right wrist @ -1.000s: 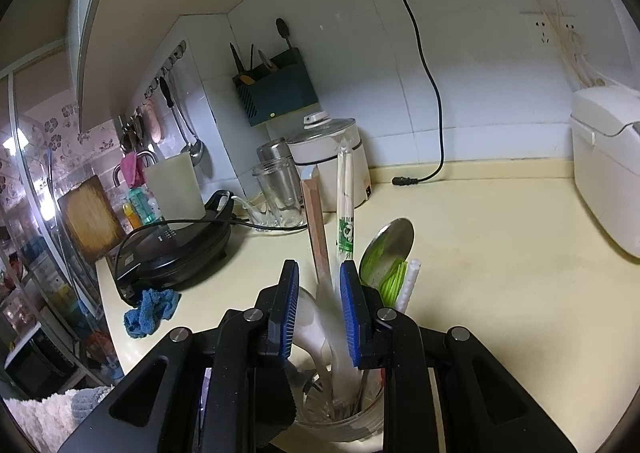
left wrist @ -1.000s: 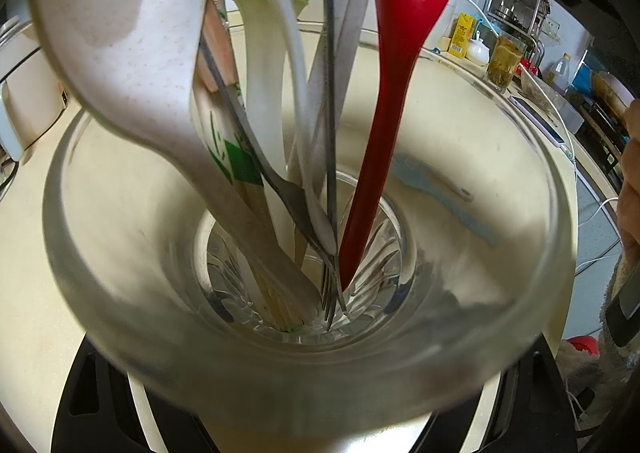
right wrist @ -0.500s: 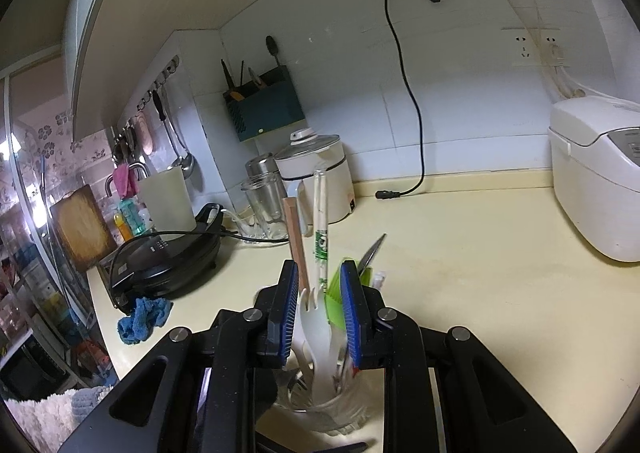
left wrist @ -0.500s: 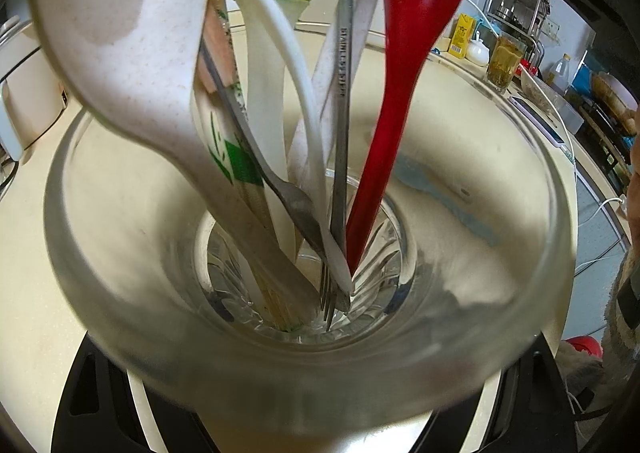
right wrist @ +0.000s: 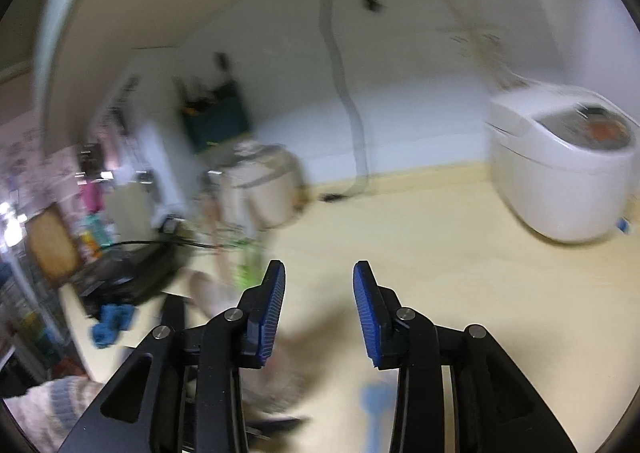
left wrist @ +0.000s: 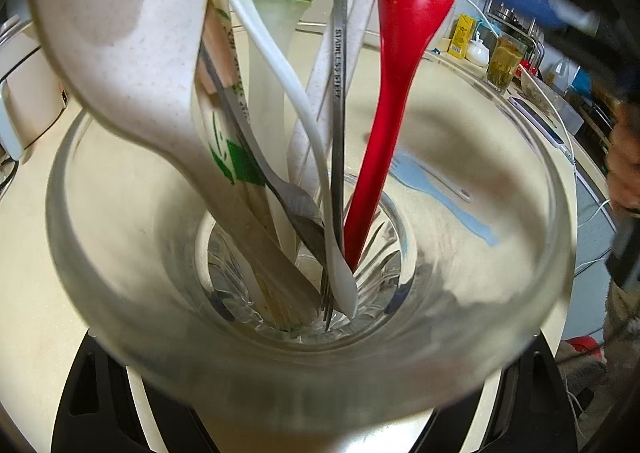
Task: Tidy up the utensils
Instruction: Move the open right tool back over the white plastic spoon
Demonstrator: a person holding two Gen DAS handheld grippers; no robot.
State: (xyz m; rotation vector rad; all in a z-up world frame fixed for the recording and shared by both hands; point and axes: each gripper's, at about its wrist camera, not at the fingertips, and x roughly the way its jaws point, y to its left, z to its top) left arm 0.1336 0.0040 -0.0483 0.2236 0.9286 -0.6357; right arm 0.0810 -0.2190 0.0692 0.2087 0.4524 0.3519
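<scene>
We see the left gripper [left wrist: 320, 413] clasping the glass jar [left wrist: 520, 333], which holds the red spoon [left wrist: 400, 65], steel fork [left wrist: 338, 101] and other utensils upright. The right gripper [right wrist: 319, 293], its fingers [right wrist: 272, 305] just released and empty, hangs over the surface [right wrist: 460, 293]. The blue utensil [right wrist: 374, 413] lies flat just below and near it, long axis running near to far; we judge the right hand nearer.

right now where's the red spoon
In the left wrist view the red spoon stands handle-down in the glass cup, right of the stainless fork and the white spoon.
</scene>
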